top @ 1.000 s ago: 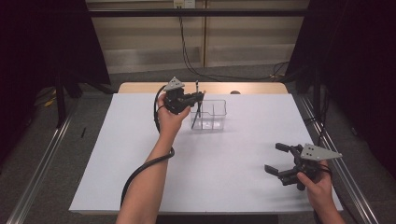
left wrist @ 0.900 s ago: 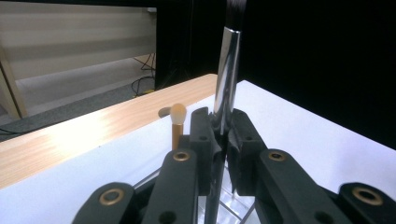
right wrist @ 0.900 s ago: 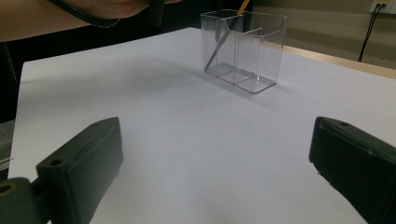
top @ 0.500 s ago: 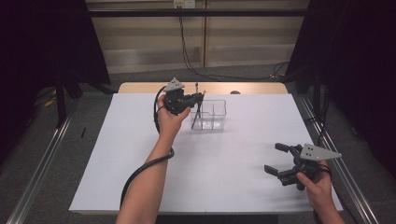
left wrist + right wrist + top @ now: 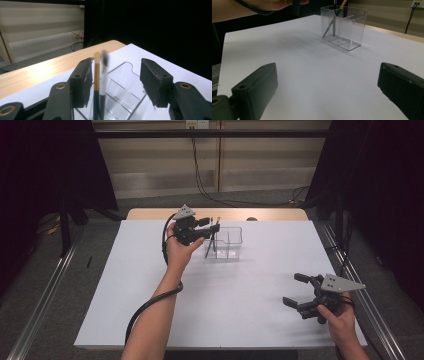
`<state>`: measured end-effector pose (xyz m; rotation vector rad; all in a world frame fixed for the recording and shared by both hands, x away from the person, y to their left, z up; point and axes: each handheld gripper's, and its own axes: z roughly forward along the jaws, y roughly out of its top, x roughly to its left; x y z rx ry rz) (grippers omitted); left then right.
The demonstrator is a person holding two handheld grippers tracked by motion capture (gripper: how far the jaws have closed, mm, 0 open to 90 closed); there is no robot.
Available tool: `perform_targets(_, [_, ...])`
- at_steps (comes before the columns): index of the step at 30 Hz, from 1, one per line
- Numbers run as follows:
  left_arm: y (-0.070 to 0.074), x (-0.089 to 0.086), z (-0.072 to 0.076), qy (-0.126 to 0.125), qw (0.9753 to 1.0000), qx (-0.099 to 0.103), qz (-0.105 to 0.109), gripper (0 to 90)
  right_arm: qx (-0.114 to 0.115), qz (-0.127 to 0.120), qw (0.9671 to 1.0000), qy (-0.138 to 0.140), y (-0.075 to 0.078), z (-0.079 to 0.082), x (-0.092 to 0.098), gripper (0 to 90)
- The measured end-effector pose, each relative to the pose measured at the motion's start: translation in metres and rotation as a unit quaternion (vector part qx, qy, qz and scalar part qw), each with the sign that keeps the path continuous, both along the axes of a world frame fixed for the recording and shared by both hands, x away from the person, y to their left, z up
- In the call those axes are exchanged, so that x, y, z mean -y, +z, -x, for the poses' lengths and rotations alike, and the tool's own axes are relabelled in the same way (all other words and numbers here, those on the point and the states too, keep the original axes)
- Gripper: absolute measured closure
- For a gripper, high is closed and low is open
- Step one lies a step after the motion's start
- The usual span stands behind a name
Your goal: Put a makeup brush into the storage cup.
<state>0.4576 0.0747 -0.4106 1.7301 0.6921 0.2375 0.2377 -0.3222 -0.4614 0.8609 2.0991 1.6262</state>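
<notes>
A table (image 5: 150,214) with a wooden top carries a white sheet (image 5: 150,285) that covers nearly all of it, leaving a wood strip bare along the far edge. A clear box (image 5: 231,245) stands on the sheet toward the far side.

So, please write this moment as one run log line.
left gripper: open, at brushes | brushes: standing in clear organizer | right gripper: open, idle

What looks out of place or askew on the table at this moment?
Nothing is spilled or damaged. The two brushes lean slightly in one compartment of the clear organizer, which stands upright. The left gripper is open around their tips, and the right gripper is open, apart.
</notes>
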Motion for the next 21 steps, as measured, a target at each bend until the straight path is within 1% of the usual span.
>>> perform_targets(1, [0.000, 0.000, 0.001, 0.004, 1.0000, 0.000, -0.003, 41.2, 0.001, 0.000, 1.0000, 0.000, 0.000, 0.000, 0.000, 2.7])
perform_targets(2, [-0.001, -0.001, 0.001, 0.001, 1.0000, -0.003, 0.001, 40.7, 0.001, 0.001, 1.0000, 0.001, 0.000, 0.000, -0.001, 2.7])
perform_targets(4, [-0.001, -0.002, 0.002, -0.003, 1.0000, -0.003, 0.001, 39.6, 0.001, 0.001, 1.0000, 0.001, 0.000, 0.000, -0.001, 2.7])
perform_targets(5, [-0.001, -0.002, 0.003, -0.002, 1.0000, -0.006, 0.002, 37.2, 0.001, 0.001, 1.0000, 0.001, 0.000, 0.000, -0.001, 2.7])
perform_targets(7, [-0.001, -0.002, 0.004, -0.007, 1.0000, -0.005, 0.002, 34.7, 0.001, 0.002, 1.0000, 0.001, 0.000, 0.000, -0.001, 2.7])
perform_targets(9, [-0.001, -0.002, 0.005, -0.004, 1.0000, -0.005, 0.002, 30.6, 0.001, 0.001, 1.0000, 0.001, 0.000, 0.000, -0.001, 2.7])
perform_targets(11, [-0.002, -0.002, 0.006, -0.003, 1.0000, -0.009, 0.003, 25.4, 0.002, 0.001, 1.0000, 0.000, 0.000, 0.000, -0.001, 2.7])
perform_targets(14, [-0.002, -0.003, 0.009, -0.002, 1.0000, -0.008, 0.003, 22.2, 0.001, 0.001, 1.0000, 0.000, 0.001, 0.000, -0.002, 2.7])
perform_targets(16, [-0.002, -0.004, 0.011, -0.007, 0.9999, -0.007, 0.009, 21.5, 0.001, 0.002, 1.0000, 0.001, 0.000, 0.000, -0.002, 2.7])
perform_targets(17, [-0.002, -0.005, 0.012, -0.003, 1.0000, -0.005, 0.007, 20.1, 0.001, 0.002, 1.0000, 0.001, 0.000, 0.000, -0.002, 2.7])
perform_targets(21, [0.000, -0.008, 0.016, -0.007, 0.9999, 0.001, 0.010, 15.7, 0.002, 0.002, 1.0000, 0.001, 0.000, 0.000, -0.002, 2.7])
